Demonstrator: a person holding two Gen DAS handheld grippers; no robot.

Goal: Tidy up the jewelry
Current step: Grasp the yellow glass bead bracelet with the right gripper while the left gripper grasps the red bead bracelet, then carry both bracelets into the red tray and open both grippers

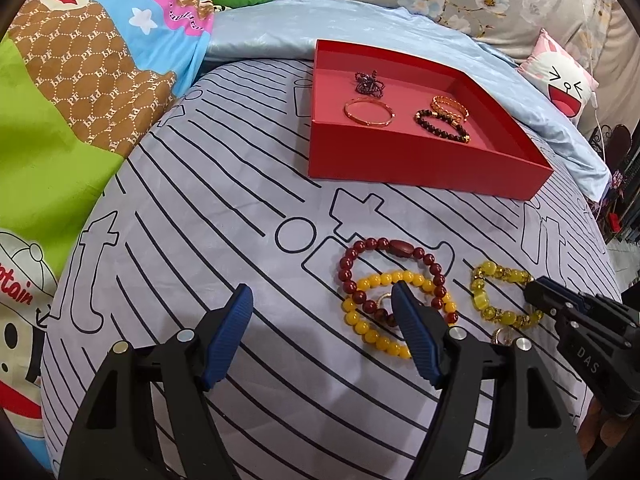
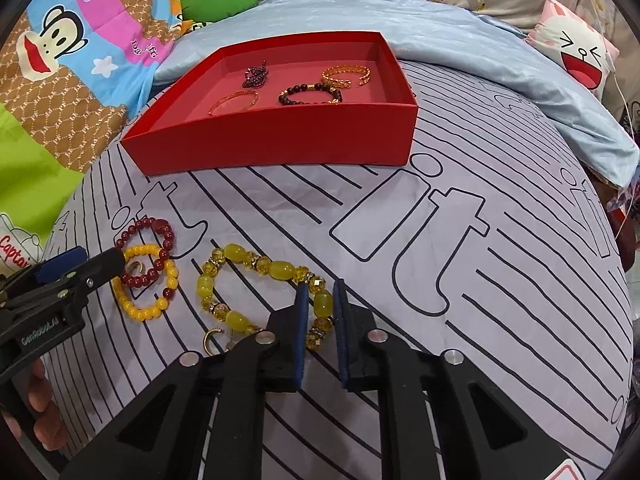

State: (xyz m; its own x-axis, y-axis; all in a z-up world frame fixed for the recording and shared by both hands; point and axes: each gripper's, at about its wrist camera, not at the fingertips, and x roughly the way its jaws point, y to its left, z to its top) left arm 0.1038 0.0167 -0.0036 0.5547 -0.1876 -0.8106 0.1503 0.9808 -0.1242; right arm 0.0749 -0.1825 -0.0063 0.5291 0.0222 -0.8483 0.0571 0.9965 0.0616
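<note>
A translucent yellow bead bracelet (image 2: 276, 268) lies on the striped sheet, and my right gripper (image 2: 321, 292) is shut on one of its oval beads at the near end. In the left wrist view the same bracelet (image 1: 486, 292) lies with the right gripper (image 1: 534, 288) at its right side. My left gripper (image 1: 322, 290) stands open just above the sheet. Its right finger hangs over a dark red bead bracelet (image 1: 352, 264) and a round yellow bead bracelet (image 1: 376, 336), which overlap. A red box (image 1: 420, 160) farther back holds a gold bangle (image 1: 370, 112) and several other bracelets.
Small gold crescent pieces (image 2: 210, 338) lie beside the translucent bracelet. A pale blue blanket (image 2: 500, 60) borders the box at the back and right. Cartoon-print bedding (image 1: 60, 120) rises on the left, with a pink face cushion (image 2: 576, 56) at the far right. A hand (image 2: 40, 400) holds the left gripper.
</note>
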